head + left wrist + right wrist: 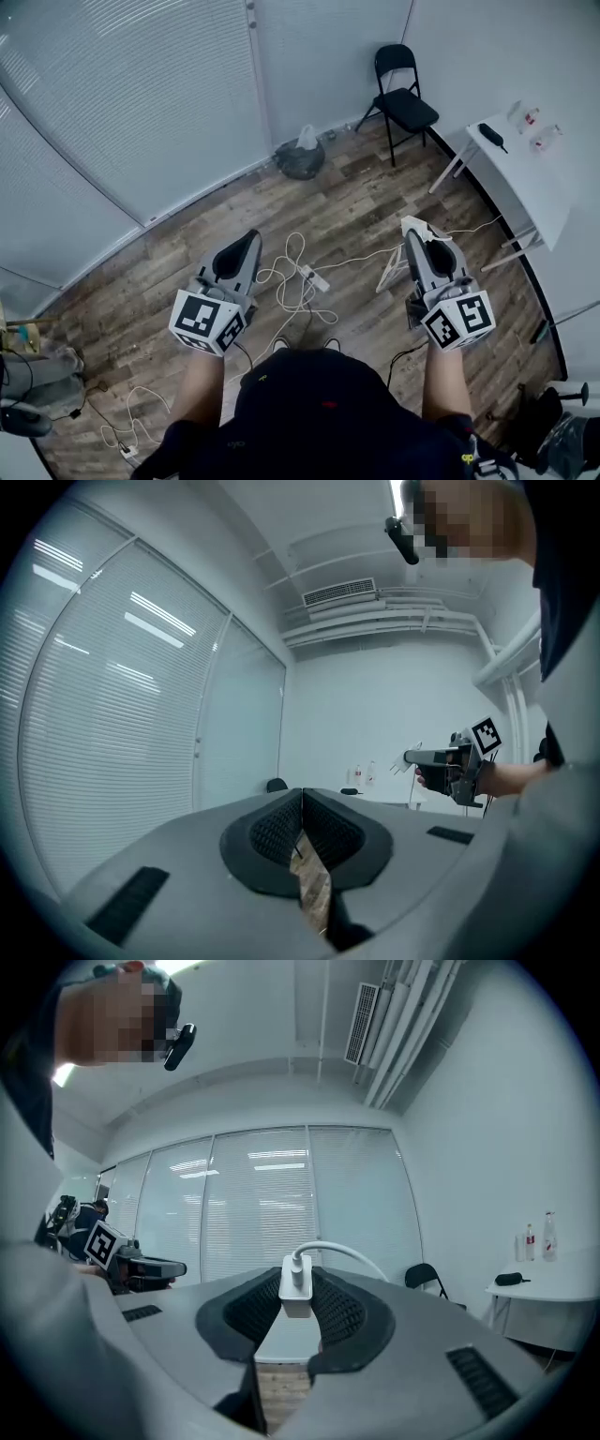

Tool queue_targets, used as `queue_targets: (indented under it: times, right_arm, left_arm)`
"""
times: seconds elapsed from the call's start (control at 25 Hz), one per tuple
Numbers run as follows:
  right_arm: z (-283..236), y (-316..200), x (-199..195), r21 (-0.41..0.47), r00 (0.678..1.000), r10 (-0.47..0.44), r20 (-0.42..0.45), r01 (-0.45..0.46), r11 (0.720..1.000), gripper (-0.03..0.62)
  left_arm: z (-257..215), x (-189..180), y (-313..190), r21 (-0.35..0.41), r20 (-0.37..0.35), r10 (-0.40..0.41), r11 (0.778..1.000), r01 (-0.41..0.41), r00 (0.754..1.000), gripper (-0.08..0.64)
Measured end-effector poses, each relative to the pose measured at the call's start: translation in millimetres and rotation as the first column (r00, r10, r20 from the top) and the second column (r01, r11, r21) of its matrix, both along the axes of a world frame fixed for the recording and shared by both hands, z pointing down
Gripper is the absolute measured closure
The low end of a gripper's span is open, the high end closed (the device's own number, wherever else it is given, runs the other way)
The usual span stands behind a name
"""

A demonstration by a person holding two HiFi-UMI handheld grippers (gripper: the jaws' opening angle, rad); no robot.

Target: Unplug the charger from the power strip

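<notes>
The left gripper (246,242) is held out level over a wood-plank floor (187,234). In the left gripper view its jaws are clenched together with nothing between them (302,803). Only a sliver of floor shows through the gap below the pads.

Between the two grippers and far beneath them, a white power strip (315,277) lies on the floor in a loose tangle of white cable (291,291). It is too small in the head view to make out its sockets. The person's dark torso cuts off the floor at the bottom edge.

To the right, the right gripper (416,231) is also level. Its jaws are grasping the white charger (296,1293), one ribbed pad on each side. The charger is up in the air, well apart from the power strip. In the right gripper view the block's long axis runs up the picture. The cable plug (300,1267) enters the end facing away from the camera. From there a white cable (349,1253) arcs right and drops behind the right jaw, out of sight. The prongs cannot be seen in any view.

At far right, a white surface (525,183) stands by the wall, its far end cut off by the picture edge.
</notes>
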State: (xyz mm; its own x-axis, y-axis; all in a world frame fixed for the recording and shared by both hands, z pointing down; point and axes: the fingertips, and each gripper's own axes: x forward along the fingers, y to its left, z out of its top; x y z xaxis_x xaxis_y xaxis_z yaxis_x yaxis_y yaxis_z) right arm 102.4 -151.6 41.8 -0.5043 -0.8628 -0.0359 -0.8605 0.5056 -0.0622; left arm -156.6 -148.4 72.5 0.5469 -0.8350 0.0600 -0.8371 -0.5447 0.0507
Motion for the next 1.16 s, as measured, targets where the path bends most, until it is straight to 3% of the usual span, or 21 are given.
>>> queue_targets:
  times: [0.64,1.16]
  right_arm:
    - [-8,16,-14,0.016,0.999,-0.018,-0.043,0.018,1.0,0.485]
    - [-2,14,-16,0.021,0.999,-0.006,-0.04,0.007,1.0,0.485]
  left_arm:
    - [-16,7,9,0.041,0.03,0.041,0.998,-0.042,0.999,0.537]
    - [-8,7,8,0.026,0.039,0.057,0.998,-0.058,0.998,0.537]
